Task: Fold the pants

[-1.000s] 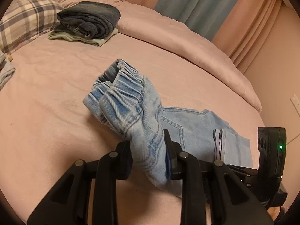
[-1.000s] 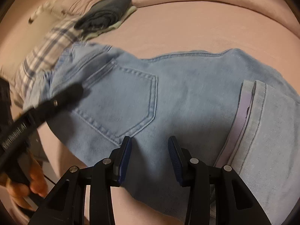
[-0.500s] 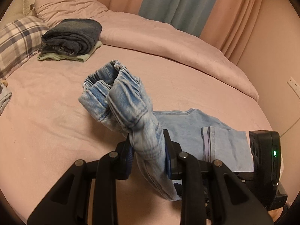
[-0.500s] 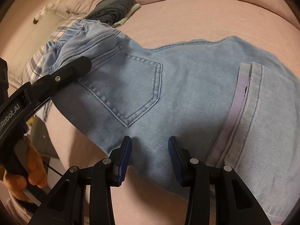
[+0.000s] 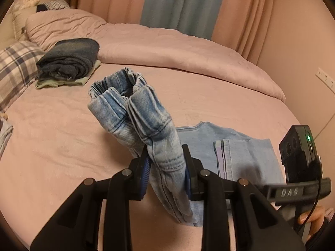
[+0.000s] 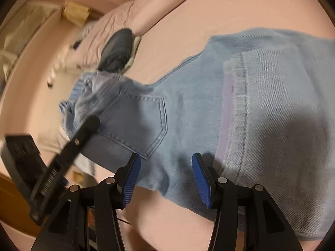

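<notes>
Light blue jeans [image 6: 240,104] lie partly folded on the pink bed [image 5: 52,136], leg hems turned back over the seat. My left gripper [image 5: 166,167] is shut on the bunched waistband end of the jeans [image 5: 146,117] and holds it lifted above the bed. In the right wrist view the left gripper [image 6: 83,129] shows at the left, with the waistband raised. My right gripper [image 6: 165,171] is open and empty, hovering over the near edge of the jeans below the back pocket [image 6: 142,121].
A stack of folded dark jeans on a pale green garment [image 5: 69,62] sits at the back left. A plaid pillow [image 5: 14,67] lies at the left edge. A rolled pink duvet [image 5: 178,52] runs along the far side. Curtains [image 5: 188,6] hang behind.
My left gripper has lifted the waistband higher and carried it toward the folded legs. My right gripper has tilted and shifted, staying open over the jeans.
</notes>
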